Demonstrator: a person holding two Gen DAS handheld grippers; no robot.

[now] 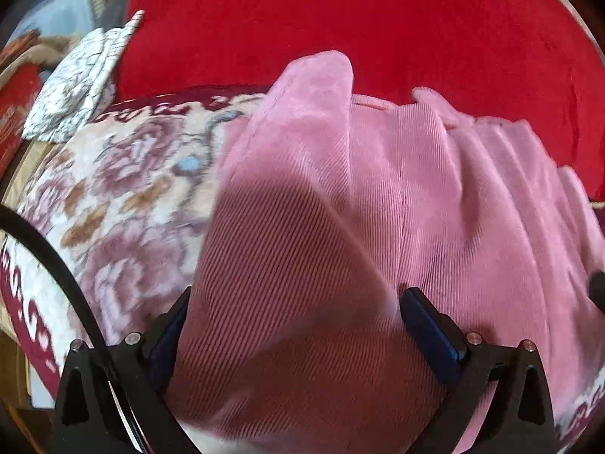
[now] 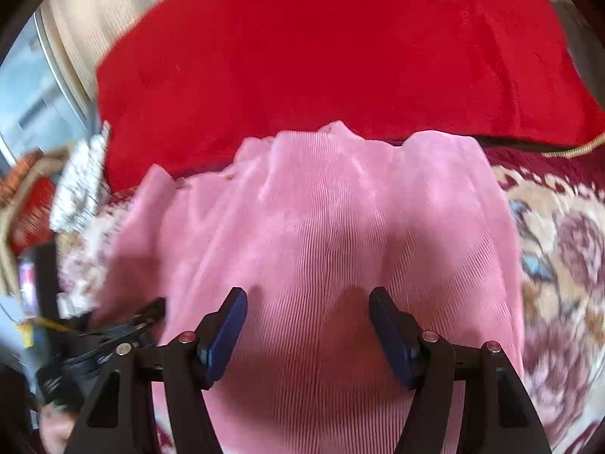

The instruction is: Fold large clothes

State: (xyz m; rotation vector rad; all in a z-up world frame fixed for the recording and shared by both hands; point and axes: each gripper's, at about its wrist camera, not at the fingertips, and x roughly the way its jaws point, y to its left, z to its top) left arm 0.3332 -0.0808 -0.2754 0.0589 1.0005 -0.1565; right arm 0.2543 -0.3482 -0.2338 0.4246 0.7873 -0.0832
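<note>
- Left wrist view: a floral blanket [image 1: 124,189] covers the surface, with a red cushion [image 1: 340,19] along its far edge and a white patterned cloth [image 1: 81,87] at the far left corner.
- The pink garment [image 1: 378,189], ribbed like corduroy, lies rumpled over the blanket's middle and right, its far hem touching the cushion.
- The left gripper [image 1: 295,314] stands released, jaws spread wide. A raised fold of the garment sits between them, but the pads [image 1: 431,325] do not press on it.
- Right wrist view: the same cushion [image 2: 321,56] fills the far side, and the blanket [image 2: 559,234] shows at the right edge.
- The garment [image 2: 321,208] spreads under the right gripper [image 2: 308,321], whose jaws stand partly apart above the cloth, grasping nothing.
- The left gripper's body [image 2: 113,333] shows just beside the garment's left edge.
- Judged step: the garment is not yet flat or folded, so both grippers look set to take hold near its close edge.
- The next move calls for each to close on one layer, well apart, then to pull the cloth taut.
</note>
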